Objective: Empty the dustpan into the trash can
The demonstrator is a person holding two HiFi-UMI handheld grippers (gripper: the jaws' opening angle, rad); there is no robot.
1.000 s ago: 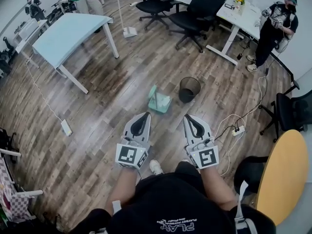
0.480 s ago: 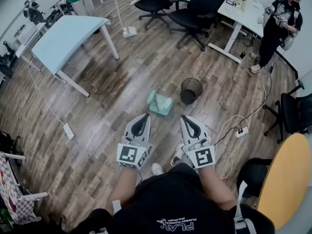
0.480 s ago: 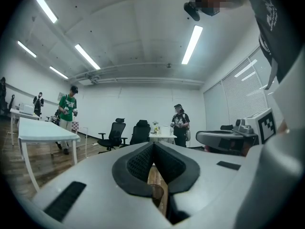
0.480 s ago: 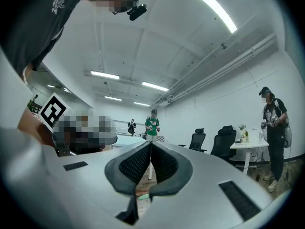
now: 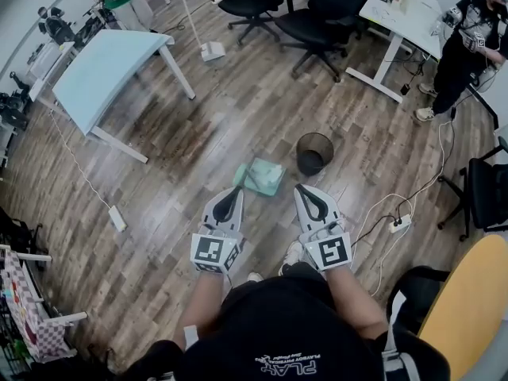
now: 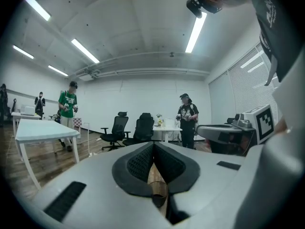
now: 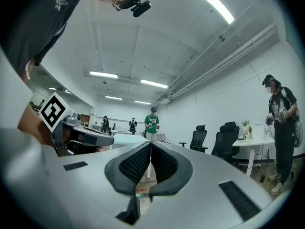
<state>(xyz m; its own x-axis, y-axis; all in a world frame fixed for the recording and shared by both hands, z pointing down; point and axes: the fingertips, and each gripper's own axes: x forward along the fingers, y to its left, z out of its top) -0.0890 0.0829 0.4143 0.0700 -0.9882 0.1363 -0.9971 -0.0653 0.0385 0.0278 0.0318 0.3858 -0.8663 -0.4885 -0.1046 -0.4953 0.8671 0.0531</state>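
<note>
In the head view, a light green dustpan (image 5: 260,177) lies on the wooden floor. A black mesh trash can (image 5: 314,152) stands just to its right. My left gripper (image 5: 229,196) is held near the dustpan's near left side, shut and empty. My right gripper (image 5: 305,192) is shut and empty too, just short of the can. In the left gripper view the gripper (image 6: 153,145) has its pads pressed together with nothing between them. The right gripper (image 7: 150,145) in its own view looks the same, and a sliver of the green dustpan (image 7: 138,194) shows below its pads.
A light blue table (image 5: 111,62) stands far left, black office chairs (image 5: 321,22) and a white desk (image 5: 401,14) at the back. Power strips with cables lie at right (image 5: 399,223) and left (image 5: 117,217). A yellow round table (image 5: 468,308) is near right. People stand around the room.
Both grippers have moved forward together with the person. The dustpan and the trash can now lie closer in front of the tips. Both pairs of jaws stayed shut.
</note>
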